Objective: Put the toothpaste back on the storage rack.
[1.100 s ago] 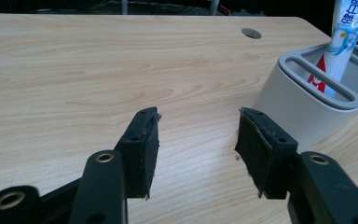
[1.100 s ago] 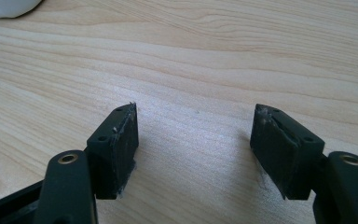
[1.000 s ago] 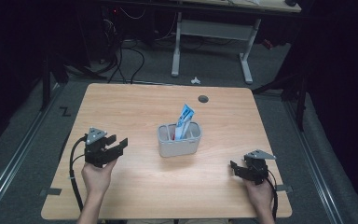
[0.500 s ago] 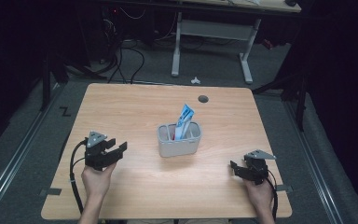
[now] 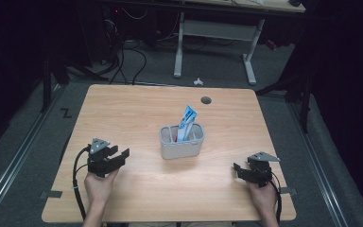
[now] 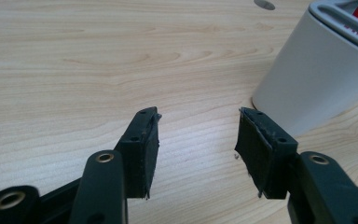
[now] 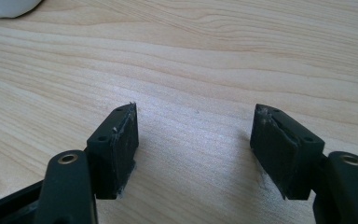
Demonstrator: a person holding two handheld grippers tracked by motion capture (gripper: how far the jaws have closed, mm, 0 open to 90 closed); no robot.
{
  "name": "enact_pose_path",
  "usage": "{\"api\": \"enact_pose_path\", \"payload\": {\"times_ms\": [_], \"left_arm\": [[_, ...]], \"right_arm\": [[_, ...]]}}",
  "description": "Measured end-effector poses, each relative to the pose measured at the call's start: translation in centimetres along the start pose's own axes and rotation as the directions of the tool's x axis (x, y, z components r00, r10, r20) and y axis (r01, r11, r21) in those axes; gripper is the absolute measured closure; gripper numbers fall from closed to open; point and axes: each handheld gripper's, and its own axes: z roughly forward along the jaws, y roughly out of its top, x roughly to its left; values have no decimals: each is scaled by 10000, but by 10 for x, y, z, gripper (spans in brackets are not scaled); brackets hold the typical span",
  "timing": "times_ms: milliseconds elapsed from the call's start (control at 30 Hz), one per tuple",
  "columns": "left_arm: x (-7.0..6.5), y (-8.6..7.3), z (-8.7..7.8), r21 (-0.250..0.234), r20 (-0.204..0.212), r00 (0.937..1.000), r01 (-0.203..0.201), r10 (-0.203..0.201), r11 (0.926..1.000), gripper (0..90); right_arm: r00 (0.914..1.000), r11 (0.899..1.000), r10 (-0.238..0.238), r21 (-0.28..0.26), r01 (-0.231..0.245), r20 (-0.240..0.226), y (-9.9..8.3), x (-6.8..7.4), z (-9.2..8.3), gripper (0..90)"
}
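**Both hand-held grippers empty, holder and packet untouched at mid-desk**

The left hand-held gripper [image 5: 118, 156] rests near the desk's [image 5: 137, 109] left front corner, jaws parted about halfway with nothing between them; in its own view the pads frame bare wood, the grey holder [image 6: 317, 79] just beyond its right jaw. At the centre, that holder [image 5: 181, 144] stands upright, a blue-and-white packet [image 5: 187, 122] leaning out of its far compartment; a red item beside it is too small to identify. No grasp has begun, so the handling appears still ahead. The right hand-held gripper [image 5: 240, 171] sits near the right front edge, jaws wide and empty. Open wood lies all around the holder; a cable hole [image 5: 206, 100] sits behind it.
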Motion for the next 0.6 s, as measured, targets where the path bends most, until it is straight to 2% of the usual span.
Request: {"api": "enact_pose_path", "payload": {"times_ms": [600], "left_arm": [[2,-16,13,419,-82,9999,98,-95,9991,488]], "right_arm": [[10000,10000,-3,-3,3,3,0,0,0,326]]}}
